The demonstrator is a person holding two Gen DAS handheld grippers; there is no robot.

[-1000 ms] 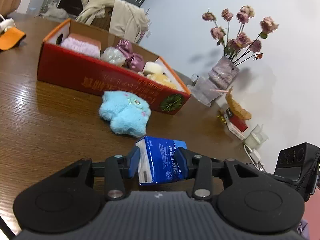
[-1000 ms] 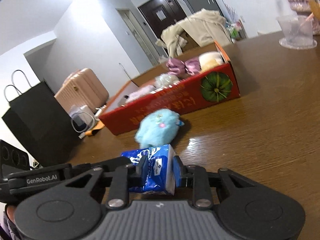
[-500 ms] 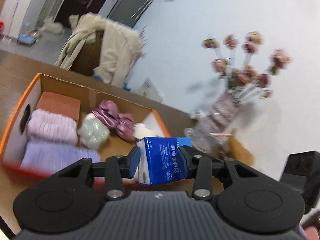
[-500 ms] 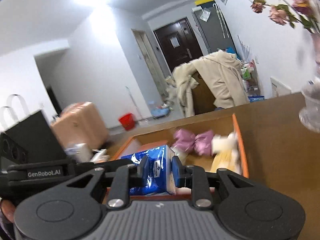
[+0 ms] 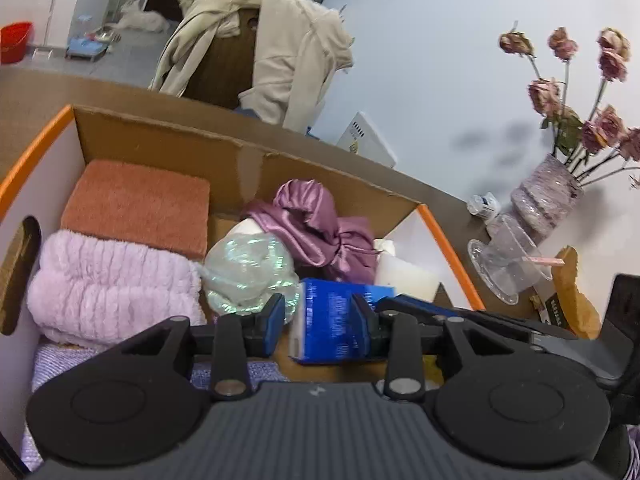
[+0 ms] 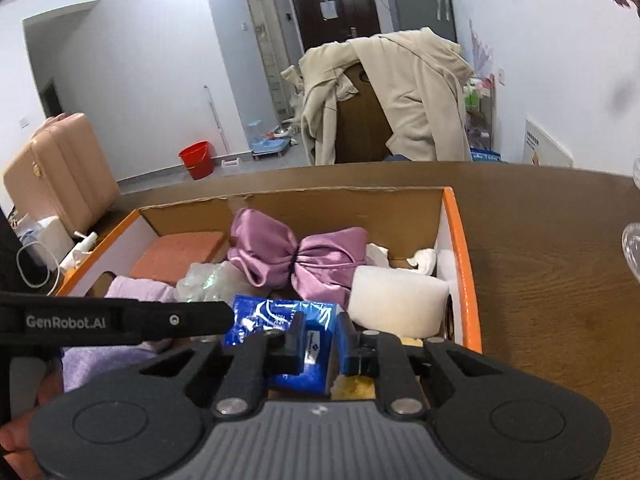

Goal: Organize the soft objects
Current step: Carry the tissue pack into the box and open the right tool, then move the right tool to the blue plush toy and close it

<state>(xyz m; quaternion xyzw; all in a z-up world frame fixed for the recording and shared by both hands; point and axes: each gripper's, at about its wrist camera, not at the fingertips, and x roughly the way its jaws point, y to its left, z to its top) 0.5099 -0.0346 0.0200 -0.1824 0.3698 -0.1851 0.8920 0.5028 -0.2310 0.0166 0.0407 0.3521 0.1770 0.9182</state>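
Note:
A blue tissue pack (image 5: 332, 324) sits low inside the orange-rimmed cardboard box (image 5: 448, 240). My left gripper (image 5: 318, 322) is open around it; the left pad stands clear of the pack. My right gripper (image 6: 322, 346) has its jaws apart around the same pack (image 6: 288, 328), which shows from its other end. The box also holds a pink fluffy towel (image 5: 108, 284), an orange towel (image 5: 136, 204), a purple satin bow (image 6: 296, 260), a clear crinkled bag (image 5: 252, 272) and a white foam block (image 6: 396, 300).
The box (image 6: 460, 248) stands on a brown wooden table (image 6: 552, 280). A vase of dried roses (image 5: 548, 200) and a clear glass dish (image 5: 508, 268) stand to the right of the box. A chair draped with a beige coat (image 6: 400, 96) is behind the table.
Both grippers carried the tissue pack from above the table, past the blue plush toy, over and down into the box. Both have opened their jaws around the pack.

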